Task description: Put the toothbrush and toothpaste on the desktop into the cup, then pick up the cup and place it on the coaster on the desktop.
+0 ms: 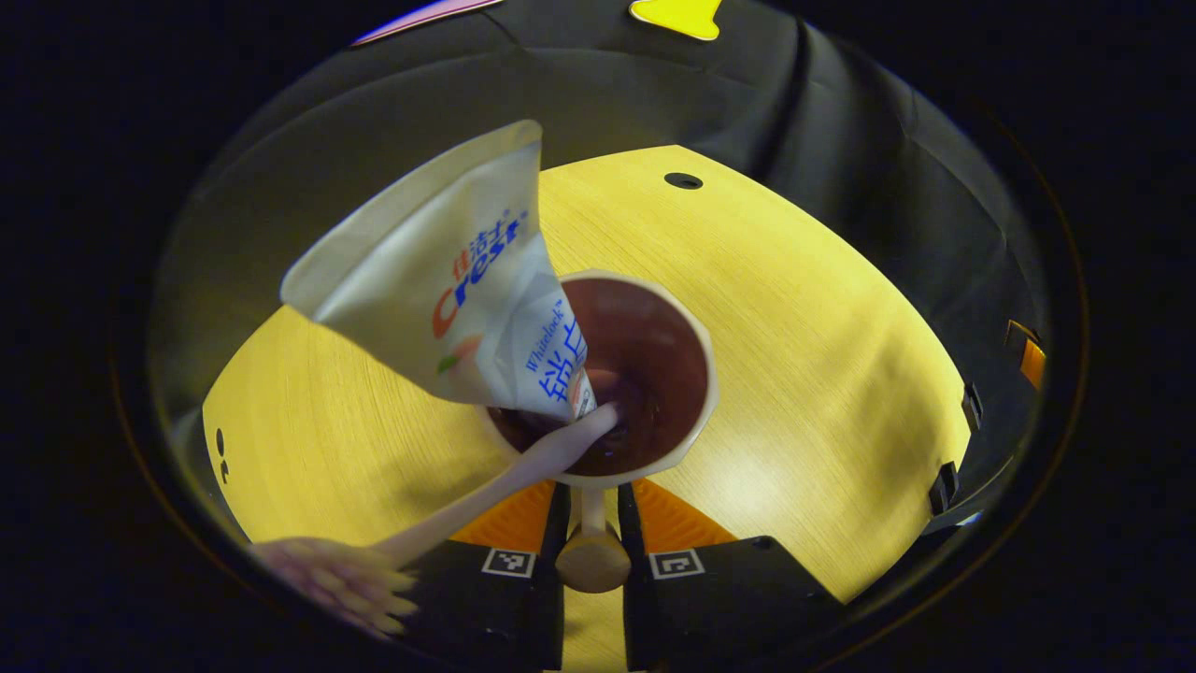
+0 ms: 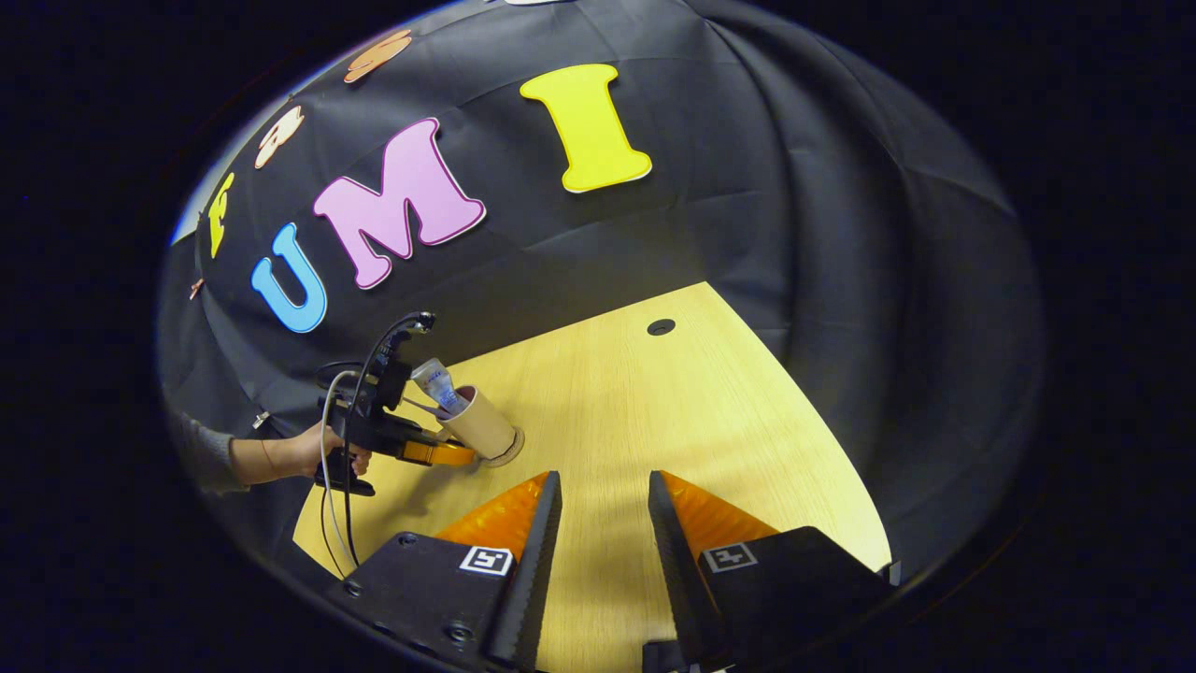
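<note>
So the left gripper (image 1: 592, 537) has the cup (image 1: 645, 374) by its handle: both fingers are pinched in on the little handle knob, jaws nearly closed around it. In the left gripper view you look straight down into the cup's dark inside. The toothpaste (image 1: 448, 280) tube stands in it, leaning over the near-left rim with its flat crimped end sticking way up. The toothbrush (image 1: 467, 505) is in there too, head end down in the cup, handle slanting out over the rim toward the near-left corner of the tabletop (image 1: 822, 374).

From the right gripper view, the cup (image 2: 481, 425) sits tilted on the round coaster (image 2: 505, 451), near the tabletop's left edge and not far from the back edge where the black cloth wall starts. A hand (image 2: 322, 458) with a grey sleeve holds the left gripper (image 2: 448, 455) there, cables looping off it.

The right gripper (image 2: 603, 523) is holding nothing, fingers spread well apart over bare wood near the front edge, well away from the cup.

Lots of open room: the whole middle and right side of the tabletop (image 2: 673, 421) is bare, just a small dark hole (image 2: 661, 326) close to the back edge.
</note>
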A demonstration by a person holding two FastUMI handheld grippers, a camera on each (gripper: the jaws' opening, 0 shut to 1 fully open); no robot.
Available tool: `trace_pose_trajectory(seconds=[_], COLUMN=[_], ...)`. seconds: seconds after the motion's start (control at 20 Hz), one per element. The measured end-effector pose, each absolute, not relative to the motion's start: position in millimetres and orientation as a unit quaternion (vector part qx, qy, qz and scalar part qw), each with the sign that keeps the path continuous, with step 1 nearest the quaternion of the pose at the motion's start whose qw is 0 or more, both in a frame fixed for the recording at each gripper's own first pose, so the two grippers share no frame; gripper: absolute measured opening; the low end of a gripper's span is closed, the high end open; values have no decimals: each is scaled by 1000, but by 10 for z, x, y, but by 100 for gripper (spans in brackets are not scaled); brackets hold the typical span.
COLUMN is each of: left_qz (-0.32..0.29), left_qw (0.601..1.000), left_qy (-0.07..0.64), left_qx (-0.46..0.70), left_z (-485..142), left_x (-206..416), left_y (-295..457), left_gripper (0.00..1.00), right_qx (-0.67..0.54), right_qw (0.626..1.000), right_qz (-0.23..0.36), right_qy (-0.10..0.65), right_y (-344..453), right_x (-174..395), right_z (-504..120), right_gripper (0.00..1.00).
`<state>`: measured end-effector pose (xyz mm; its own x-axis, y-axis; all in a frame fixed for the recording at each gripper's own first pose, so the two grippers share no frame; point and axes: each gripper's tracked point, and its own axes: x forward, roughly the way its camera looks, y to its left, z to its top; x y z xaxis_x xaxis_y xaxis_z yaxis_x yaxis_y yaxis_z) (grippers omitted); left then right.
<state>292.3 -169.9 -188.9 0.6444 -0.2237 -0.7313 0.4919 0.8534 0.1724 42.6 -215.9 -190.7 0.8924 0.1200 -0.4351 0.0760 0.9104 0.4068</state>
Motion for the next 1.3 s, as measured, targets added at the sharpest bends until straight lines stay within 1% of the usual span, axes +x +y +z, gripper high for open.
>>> trace_pose_trajectory(seconds=[0.05,0.1,0.15,0.2,0.25,0.45,0.5,0.55,0.6,0.75,0.95,1.0,1.05,1.25,1.3], left_qz=[-202,-203,-203,-205,-205,-205,-207,-210,-209,-204,-200,-203,-205,-198,-193], left_qw=[887,886,885,885,885,885,886,887,890,894,905,909,913,939,945], left_qy=[374,377,378,378,377,375,374,371,367,360,337,330,319,256,239], left_qx=[181,180,181,181,181,183,180,176,174,173,165,157,147,118,112], left_z=[-1905,-1933,-1925,-1944,-1937,-1907,-1908,-1889,-1881,-1840,-1711,-1662,-1591,-1109,-968], left_x=[2930,2934,2925,2939,2928,2921,2920,2900,2916,2909,2848,2817,2767,2509,2425], left_y=[-1718,-1706,-1712,-1707,-1706,-1701,-1715,-1735,-1743,-1729,-1703,-1712,-1720,-1584,-1524], left_gripper=[34,30,30,34,30,33,38,39,43,60,70,74,70,71,76], right_qx=[211,211,212,212,211,212,211,212,211,212,208,205,202,191,189], right_qw=[949,949,949,949,949,949,949,948,948,948,950,951,952,957,958], right_qz=[11,12,12,13,13,14,14,14,14,15,19,21,24,36,41], right_qy=[232,233,233,234,234,235,236,236,236,235,231,230,228,215,212], right_y=[-2163,-2158,-2150,-2147,-2148,-2139,-2133,-2133,-2128,-2111,-2042,-2015,-1983,-1804,-1733], right_x=[430,428,434,430,434,447,447,457,458,462,465,468,459,464,462], right_z=[-1902,-1916,-1912,-1911,-1913,-1912,-1917,-1905,-1907,-1898,-1814,-1786,-1755,-1529,-1458], right_gripper=[58,58,58,58,58,58,58,58,58,58,58,58,58,58,58])
